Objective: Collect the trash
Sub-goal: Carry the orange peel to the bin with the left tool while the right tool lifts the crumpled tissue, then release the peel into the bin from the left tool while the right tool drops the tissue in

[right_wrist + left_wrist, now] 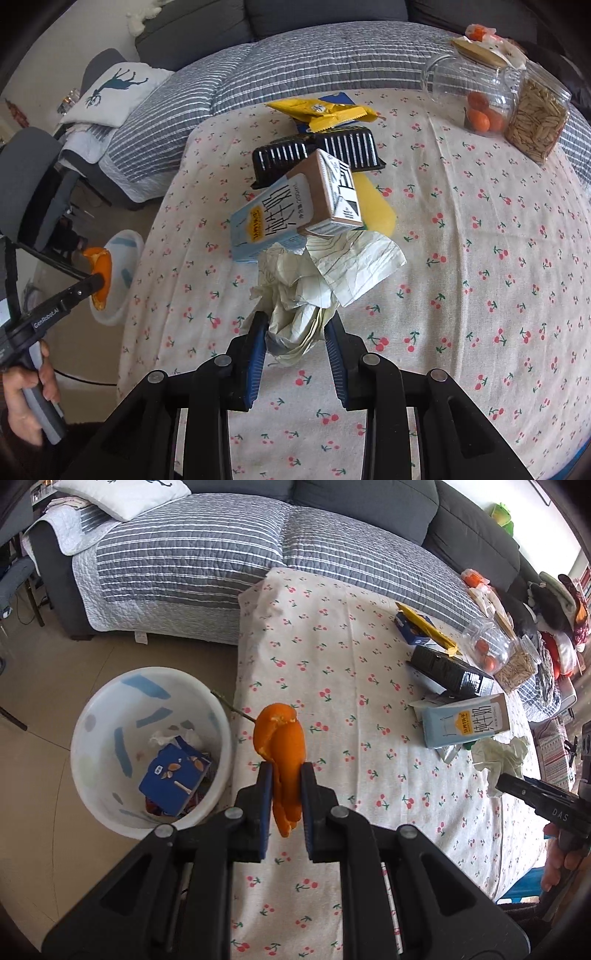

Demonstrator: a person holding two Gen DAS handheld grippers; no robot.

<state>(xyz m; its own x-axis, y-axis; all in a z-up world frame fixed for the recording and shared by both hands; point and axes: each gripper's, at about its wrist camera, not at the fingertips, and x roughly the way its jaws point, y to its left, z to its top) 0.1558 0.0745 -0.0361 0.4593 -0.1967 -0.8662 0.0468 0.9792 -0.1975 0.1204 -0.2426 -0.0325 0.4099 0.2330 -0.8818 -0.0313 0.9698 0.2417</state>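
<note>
A: Status of bin? White wastebasket (110, 738) on floor just beside tabletop (332, 657); already holding a blue carton (173, 775), a crumpled tissue, other scraps. Partly filled.

B: In transit: orange peel (282, 753), clamped between jaws of left gripper (284, 797), hanging over tabletop edge, near wastebasket rim but not yet above the opening. Not dropped.

A: Right side? Right gripper (295, 347) with jaws pressed onto crumpled paper (310, 288), wad bunched between blue pads; looks raised off the cloth, though contact with milk carton (291, 210) behind hard to rule out.

B: Remaining on tabletop: milk carton, black slatted tray (317, 155), yellow snack wrapper (325, 110). Glass jars (480, 96) of fruit and seeds probably keepers, not trash.

A: Estimate: roughly midway. Two items in hand, three or so left.
</note>
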